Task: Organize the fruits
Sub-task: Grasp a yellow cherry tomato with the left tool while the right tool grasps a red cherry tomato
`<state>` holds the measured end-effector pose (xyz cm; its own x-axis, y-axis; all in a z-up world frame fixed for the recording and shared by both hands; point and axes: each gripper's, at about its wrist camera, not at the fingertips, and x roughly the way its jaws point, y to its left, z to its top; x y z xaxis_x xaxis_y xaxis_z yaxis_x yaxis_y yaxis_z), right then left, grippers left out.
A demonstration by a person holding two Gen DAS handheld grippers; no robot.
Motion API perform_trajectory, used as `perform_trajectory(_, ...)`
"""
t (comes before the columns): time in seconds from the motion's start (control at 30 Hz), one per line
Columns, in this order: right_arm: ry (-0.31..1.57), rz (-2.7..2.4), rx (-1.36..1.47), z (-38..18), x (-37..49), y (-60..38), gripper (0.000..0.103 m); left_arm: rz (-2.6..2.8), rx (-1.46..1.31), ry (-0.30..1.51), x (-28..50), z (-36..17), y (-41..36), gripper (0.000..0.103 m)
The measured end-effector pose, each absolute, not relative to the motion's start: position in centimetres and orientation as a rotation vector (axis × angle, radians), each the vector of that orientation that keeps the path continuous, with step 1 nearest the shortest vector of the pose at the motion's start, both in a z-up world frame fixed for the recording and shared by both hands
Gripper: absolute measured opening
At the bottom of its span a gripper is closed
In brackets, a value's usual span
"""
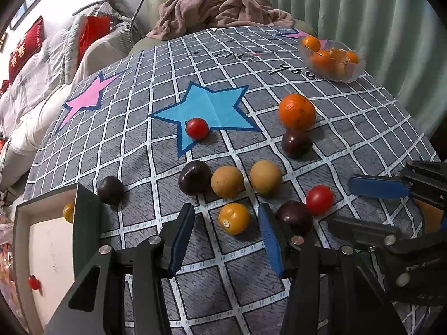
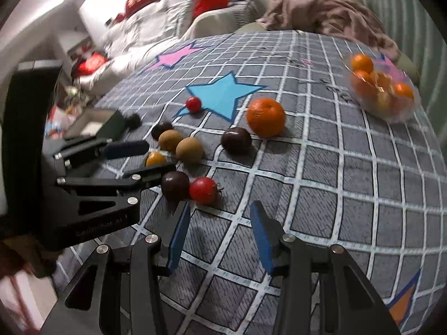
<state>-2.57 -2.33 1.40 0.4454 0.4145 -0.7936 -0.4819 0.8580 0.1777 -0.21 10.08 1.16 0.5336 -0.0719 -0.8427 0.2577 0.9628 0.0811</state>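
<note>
The left tongs (image 1: 226,234) stand apart around a yellow tomato (image 1: 233,218) near the table's (image 1: 195,293) front edge, their blue pads clear of it on both sides; a dark plum (image 1: 294,217) sits just past the right pad, touching a red tomato (image 1: 319,199). The right tongs (image 2: 220,234) are also apart and hold nothing, over bare cloth with open room ahead and to their right. Beyond the yellow tomato lie two tan fruits (image 1: 227,181), side by side, with another plum (image 1: 194,177) against the left one. Farther back an orange (image 1: 297,111) rests just behind a plum (image 1: 296,142), and a red tomato (image 1: 197,128) sits on the blue star (image 1: 215,106), with wide free cloth around it. A clear bowl (image 1: 354,74) of small oranges stands near the far right edge. At the left edge a box (image 1: 86,212) holds what looks like a yellow fruit, and a plum (image 1: 110,190) sits against its outer wall
</note>
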Motion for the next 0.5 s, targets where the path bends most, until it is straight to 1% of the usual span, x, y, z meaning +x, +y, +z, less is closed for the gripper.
perform_trajectory(0.2,0.921,0.59,-0.2,1.1,-2.5,-0.4,0.047,-0.192,0.17,1.011,0.3,1.1,10.9,0.05)
perform_trajectory(0.23,0.921,0.597,-0.201,1.1,-2.6,-0.4,0.045,-0.195,0.166,1.013,0.4,1.1,10.9,0.05)
perform_trajectory(0.27,0.925,0.617,-0.191,1.2,-2.6,-0.5,0.035,-0.199,0.167,1.011,0.4,1.1,10.8,0.05)
perform_trajectory(0.3,0.927,0.628,-0.178,1.2,-2.7,-0.5,0.026,-0.21,0.166,1.009,0.4,1.1,10.7,0.042)
perform_trajectory(0.33,0.923,0.614,-0.175,1.3,-2.8,-0.6,0.023,-0.229,0.159,1.011,0.4,1.1,10.6,0.031)
perform_trajectory(0.37,0.92,0.608,-0.162,1.4,-2.8,-0.7,0.021,-0.241,0.157,1.015,0.3,1.1,10.3,0.028)
perform_trajectory(0.4,0.925,0.611,-0.131,1.4,-2.8,-1.0,0.021,-0.242,0.164,1.014,0.2,1.1,10.0,0.024)
perform_trajectory(0.5,0.928,0.607,-0.078,1.7,-3.2,-1.9,0.021,-0.243,0.195,1.004,-0.3,1.1,9.4,0.024)
